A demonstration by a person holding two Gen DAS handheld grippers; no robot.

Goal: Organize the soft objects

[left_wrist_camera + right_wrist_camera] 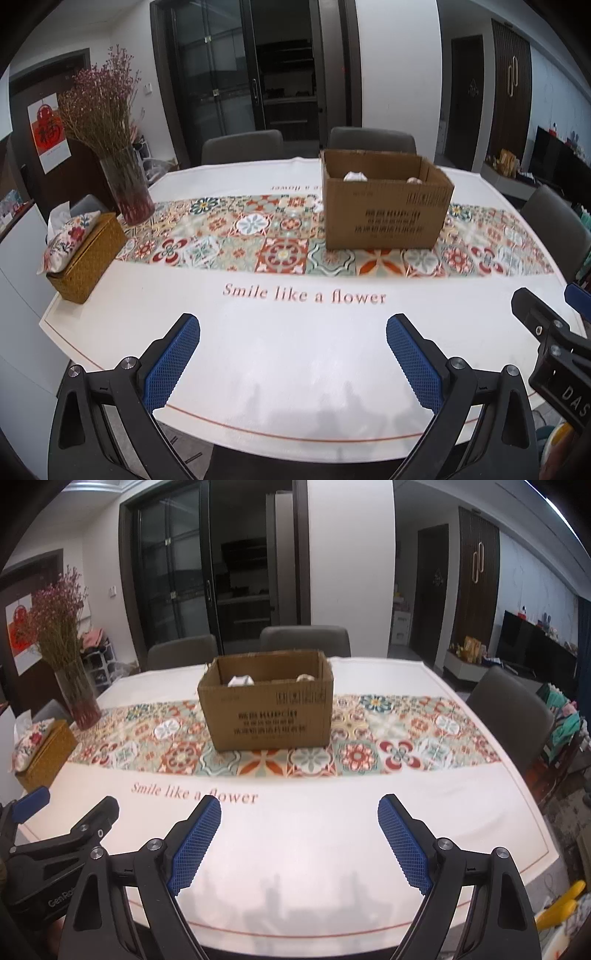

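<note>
A: Soft white objects, two pale lumps: inside open brown cardboard box on the tiled runner.

B: Left gripper, right gripper: jaws apart, empty, well short of box; right faces it squarely.

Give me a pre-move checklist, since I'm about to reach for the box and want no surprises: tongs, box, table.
1. Left tongs empty, jaws wide: ok.
2. Right tongs empty, jaws wide: ok.
3. Box upright, top open, on the patterned runner: ok.
4. Box contents known: cannot tell; only two pale items peek above the rim.
5. Cloth between tongs and box free of loose things: ok.
6. Vase and tissue box well apart from the box, at the table's left end: ok.
</note>
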